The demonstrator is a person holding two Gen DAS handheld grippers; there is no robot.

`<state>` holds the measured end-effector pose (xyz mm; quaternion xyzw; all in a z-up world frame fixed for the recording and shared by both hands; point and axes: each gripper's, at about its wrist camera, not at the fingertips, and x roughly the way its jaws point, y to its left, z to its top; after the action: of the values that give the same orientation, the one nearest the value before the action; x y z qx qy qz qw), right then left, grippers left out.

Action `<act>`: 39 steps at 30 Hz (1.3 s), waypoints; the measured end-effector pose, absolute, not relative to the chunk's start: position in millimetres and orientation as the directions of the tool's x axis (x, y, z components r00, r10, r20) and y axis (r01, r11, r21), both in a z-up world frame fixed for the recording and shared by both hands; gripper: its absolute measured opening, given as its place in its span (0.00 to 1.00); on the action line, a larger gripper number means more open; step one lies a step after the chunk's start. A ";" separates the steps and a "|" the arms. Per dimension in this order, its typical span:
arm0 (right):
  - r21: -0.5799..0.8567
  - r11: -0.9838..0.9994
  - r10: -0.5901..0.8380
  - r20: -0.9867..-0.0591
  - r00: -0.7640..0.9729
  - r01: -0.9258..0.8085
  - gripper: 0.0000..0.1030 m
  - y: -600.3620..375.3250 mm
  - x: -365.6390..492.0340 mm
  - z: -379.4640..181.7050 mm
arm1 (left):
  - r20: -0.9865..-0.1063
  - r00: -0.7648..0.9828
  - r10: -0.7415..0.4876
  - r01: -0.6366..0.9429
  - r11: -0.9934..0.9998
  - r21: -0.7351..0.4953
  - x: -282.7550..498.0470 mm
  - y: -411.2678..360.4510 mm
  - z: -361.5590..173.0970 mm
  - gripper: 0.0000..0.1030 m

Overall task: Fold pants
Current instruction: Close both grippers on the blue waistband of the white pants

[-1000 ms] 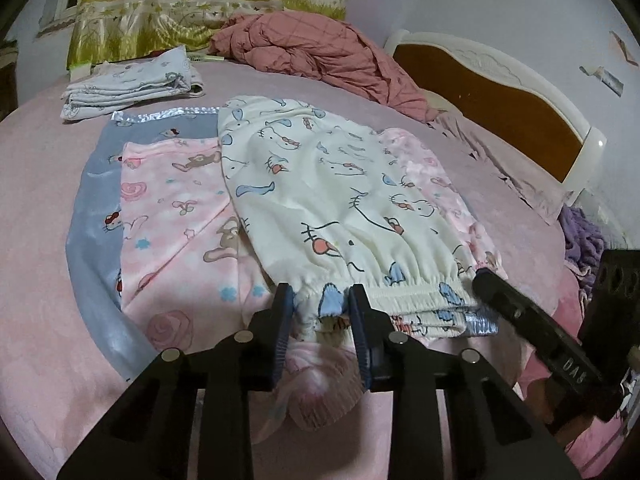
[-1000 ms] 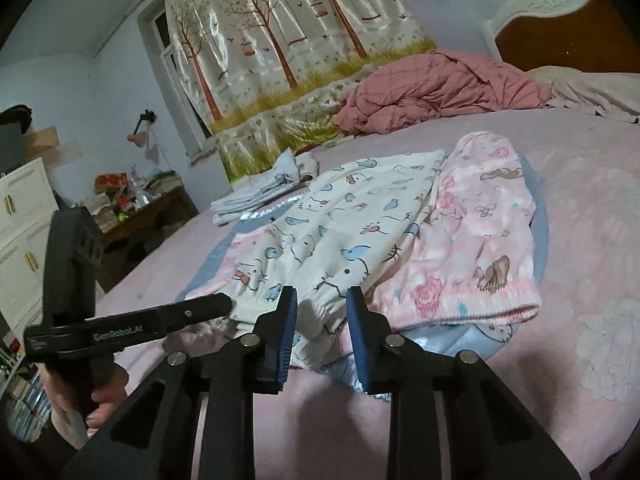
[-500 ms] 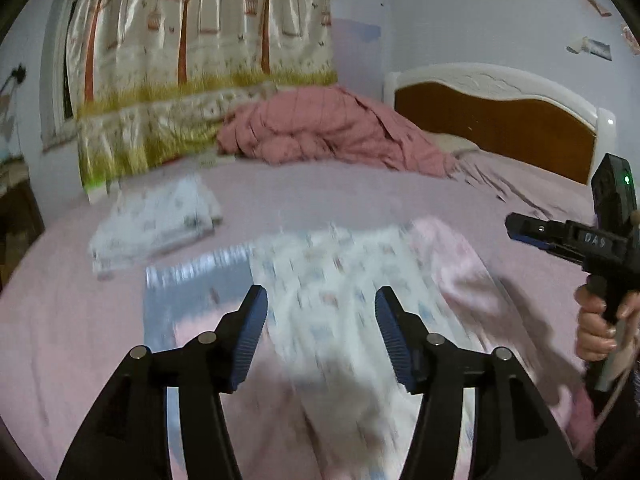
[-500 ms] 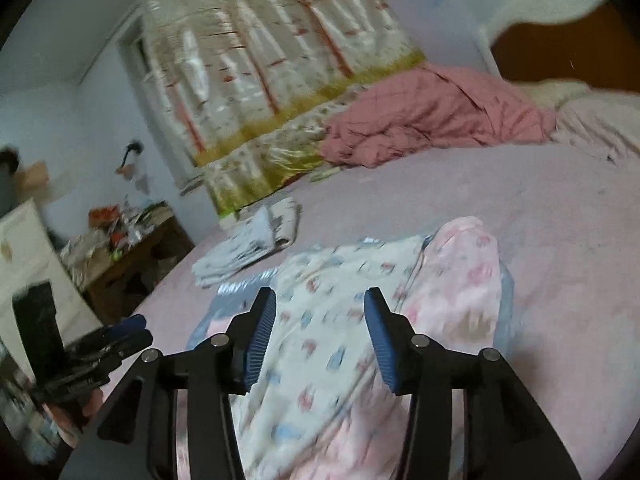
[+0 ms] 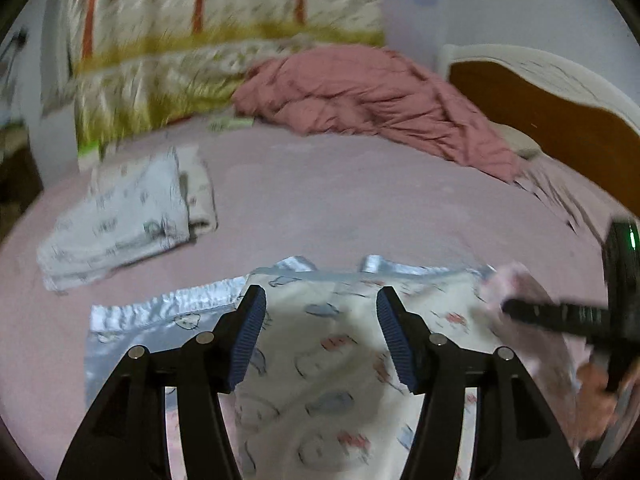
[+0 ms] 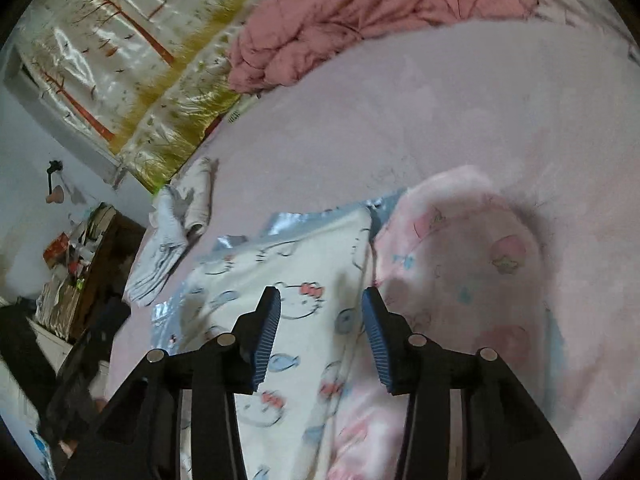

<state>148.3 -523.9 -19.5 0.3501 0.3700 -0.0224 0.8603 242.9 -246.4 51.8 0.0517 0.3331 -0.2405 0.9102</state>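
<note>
Pants: cream cartoon-print pants (image 6: 288,320) lie flat on the pink bed (image 6: 460,120), atop pink pants (image 6: 472,264) and a grey-blue pair (image 5: 132,328).
Handling: judged light, soft and limp; best pinched at the far hem corners.
Left gripper (image 5: 320,336): jaws wide, empty, above the cloth.
Right gripper (image 6: 322,336): jaws spread, holding nothing.
Beyond: folded garment (image 5: 120,216), rumpled quilt (image 5: 360,92).

Black angular two-finger frames on the left gripper (image 5: 321,334) and right gripper (image 6: 321,334), ribbed blue pads (image 5: 249,338) inside each fingertip, round silver screw heads at the joints, a green light on the right handle.
</note>
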 end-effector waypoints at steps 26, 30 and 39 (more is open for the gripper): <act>0.516 0.800 0.163 -0.679 0.716 0.307 0.02 -528.2 179.4 -62.9 | -0.673 0.397 -0.624 0.376 0.780 -0.501 346.8 -197.5 -17.2 0.52; 0.550 0.780 0.192 -0.664 0.722 0.299 0.02 -532.2 178.8 -66.6 | -0.666 0.372 -0.647 0.442 0.754 -0.486 345.3 -206.4 -9.4 0.32; 0.550 0.786 0.190 -0.650 0.736 0.283 0.02 -530.7 176.9 -65.1 | -0.704 0.489 -0.516 0.432 0.844 -0.319 354.0 -214.3 5.9 0.00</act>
<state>176.9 -530.7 -65.1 0.3260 0.3625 -0.0268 0.8727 354.0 -214.3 5.9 -0.0494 0.4243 -0.2751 0.8613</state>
